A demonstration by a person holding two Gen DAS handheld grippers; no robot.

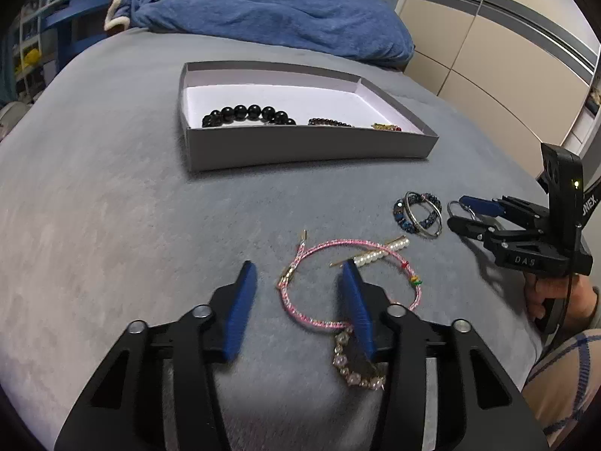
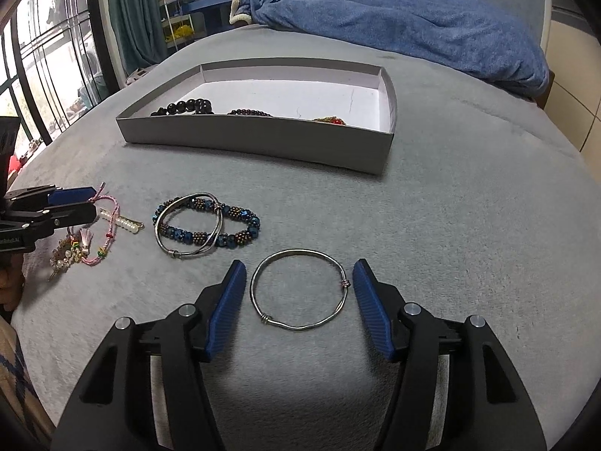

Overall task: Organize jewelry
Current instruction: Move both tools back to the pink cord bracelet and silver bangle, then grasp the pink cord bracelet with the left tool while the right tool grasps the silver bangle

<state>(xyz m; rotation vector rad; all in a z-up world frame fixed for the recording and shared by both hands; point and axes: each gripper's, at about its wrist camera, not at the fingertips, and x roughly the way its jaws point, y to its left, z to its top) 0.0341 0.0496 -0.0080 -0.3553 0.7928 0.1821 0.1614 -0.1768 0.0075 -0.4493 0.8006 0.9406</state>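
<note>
While the right tool (image 2: 299,293) gapes wide around the silver bangle (image 2: 298,289), gripping nothing, the left tool (image 1: 296,285) spreads open over the pink cord bracelet (image 1: 349,285), both lying nearer than the grey box (image 2: 263,139)

Jewelry count: three pieces in the box, six on the blanket.

In the grey box (image 2: 263,143) ahead of my grippers I count one black bead bracelet (image 1: 248,114), one small dark bead bracelet (image 1: 330,122) and one gold-and-red piece (image 1: 387,126). On the blanket: two silver wire bangles (image 2: 300,293) (image 2: 188,225), one blue beaded bracelet (image 2: 225,235), one pink cord bracelet (image 1: 300,282), one pearl hair clip (image 1: 375,255), one pearl-and-gold ornament (image 1: 357,372).
</note>
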